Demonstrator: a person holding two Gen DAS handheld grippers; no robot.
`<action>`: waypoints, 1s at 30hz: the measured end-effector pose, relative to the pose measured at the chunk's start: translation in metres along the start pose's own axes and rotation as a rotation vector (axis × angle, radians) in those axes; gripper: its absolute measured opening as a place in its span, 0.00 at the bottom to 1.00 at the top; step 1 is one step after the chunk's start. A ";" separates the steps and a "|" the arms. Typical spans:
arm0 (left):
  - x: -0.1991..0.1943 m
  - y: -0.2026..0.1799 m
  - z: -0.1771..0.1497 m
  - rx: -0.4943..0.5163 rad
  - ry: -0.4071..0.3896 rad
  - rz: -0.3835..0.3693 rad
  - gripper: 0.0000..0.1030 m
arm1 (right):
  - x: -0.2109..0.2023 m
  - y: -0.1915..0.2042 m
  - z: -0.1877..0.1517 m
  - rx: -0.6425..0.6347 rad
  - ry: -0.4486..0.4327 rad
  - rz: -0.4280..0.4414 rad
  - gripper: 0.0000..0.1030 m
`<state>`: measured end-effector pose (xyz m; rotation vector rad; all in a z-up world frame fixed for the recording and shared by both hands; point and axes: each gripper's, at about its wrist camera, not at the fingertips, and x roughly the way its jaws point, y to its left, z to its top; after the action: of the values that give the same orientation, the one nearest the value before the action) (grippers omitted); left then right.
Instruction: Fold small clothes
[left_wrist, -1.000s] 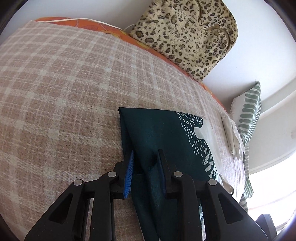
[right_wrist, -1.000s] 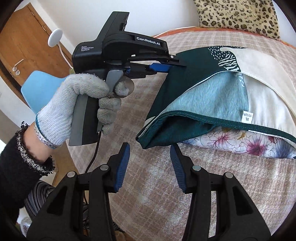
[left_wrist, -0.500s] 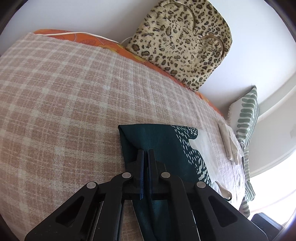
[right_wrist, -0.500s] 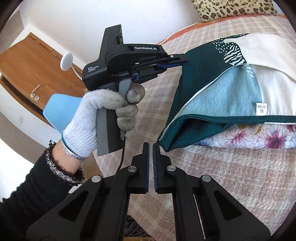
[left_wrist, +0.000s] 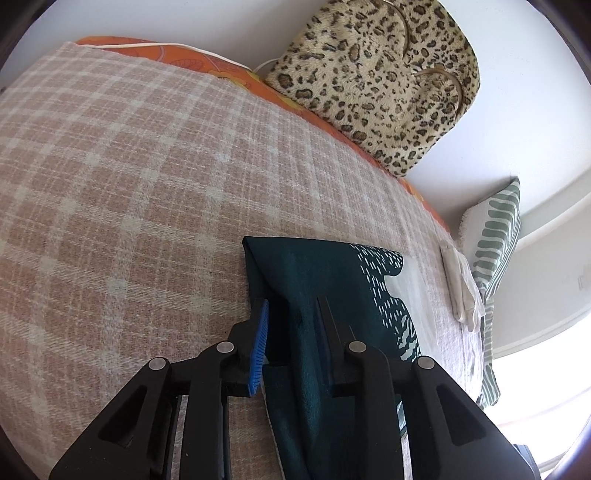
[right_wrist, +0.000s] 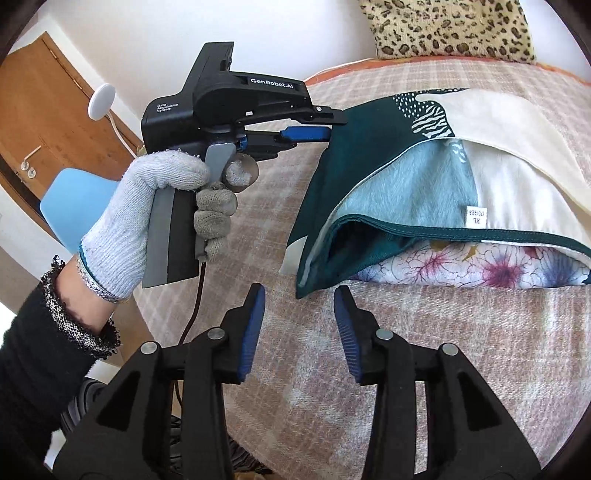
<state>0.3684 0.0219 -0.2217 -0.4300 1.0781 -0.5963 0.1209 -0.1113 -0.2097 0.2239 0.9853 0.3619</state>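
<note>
A dark teal garment (left_wrist: 332, 273) with a white pattern and a cream part lies on the plaid bed cover (left_wrist: 129, 184). My left gripper (left_wrist: 291, 306) is at its near left corner, jaws opening, a raised fold of the teal cloth between the fingers but not pinched. The right wrist view shows the left gripper (right_wrist: 328, 127) in a gloved hand (right_wrist: 140, 214) at the garment's (right_wrist: 369, 147) far corner. The pale blue lining (right_wrist: 406, 184) and a white label (right_wrist: 476, 216) show, with floral cloth (right_wrist: 480, 266) underneath. My right gripper (right_wrist: 300, 291) is opening, empty, just short of the near corner.
A leopard-print cushion (left_wrist: 376, 74) leans on the wall behind the bed. A green striped pillow (left_wrist: 495, 240) and a folded white cloth (left_wrist: 458, 284) sit at the right. Off the bed's left side are a wooden door (right_wrist: 37, 110) and a blue chair (right_wrist: 70, 203).
Both grippers were open a second ago, shut half a second ago, and now stand apart again. The teal fold stays between the left fingers. The garment has not shifted.
</note>
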 end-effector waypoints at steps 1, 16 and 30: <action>0.002 0.000 0.000 0.002 0.003 0.005 0.22 | -0.002 0.003 0.000 -0.021 -0.008 -0.026 0.44; -0.001 -0.008 0.008 0.040 -0.058 -0.007 0.01 | 0.018 -0.012 0.024 0.119 0.010 0.102 0.08; -0.016 -0.005 0.010 0.125 -0.102 0.198 0.10 | -0.005 -0.019 0.011 0.070 0.103 0.167 0.15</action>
<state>0.3706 0.0290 -0.2036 -0.2387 0.9664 -0.4581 0.1311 -0.1314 -0.2064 0.3553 1.0846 0.4953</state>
